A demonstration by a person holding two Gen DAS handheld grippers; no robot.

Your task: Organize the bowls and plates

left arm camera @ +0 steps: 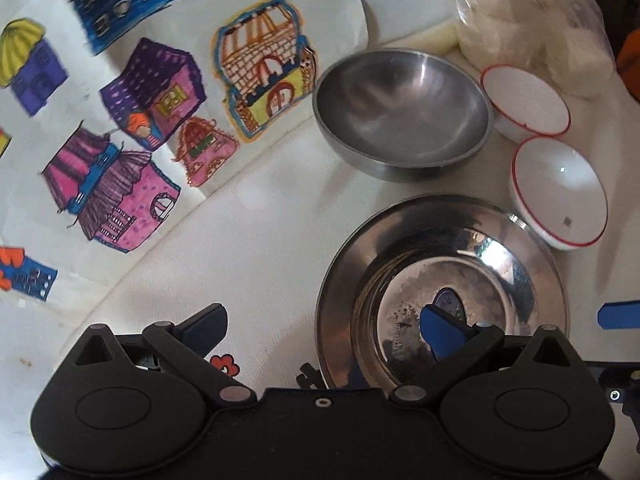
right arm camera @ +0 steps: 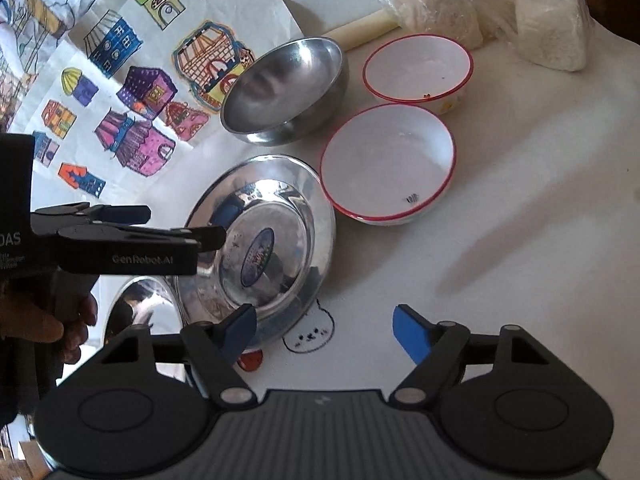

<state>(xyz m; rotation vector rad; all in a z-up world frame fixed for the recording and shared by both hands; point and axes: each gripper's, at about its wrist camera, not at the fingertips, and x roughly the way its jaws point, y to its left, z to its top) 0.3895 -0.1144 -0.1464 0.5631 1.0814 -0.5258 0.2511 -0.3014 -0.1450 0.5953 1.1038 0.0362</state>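
My fingers [right arm camera: 412, 334] hang released, grasping nothing, low in the frame. Plate [right arm camera: 316, 236] at centre seems next; I must straddle its rim.

The desk [right arm camera: 520, 184] is white. Two bowls, one [right arm camera: 387, 162] and another [right arm camera: 418, 68] at its 1 o'clock, are white with thin red rims. The big bowl [right arm camera: 282, 90] is dull grey steel; the plate [right arm camera: 256, 240] is mirror-bright steel with a blue oval sticker. A white sheet [left arm camera: 120, 120] bears houses drawn in purple, pink, blue, yellow and orange. Both grippers, left [left arm camera: 320, 332] and right [right arm camera: 326, 330], are black with blue pads.
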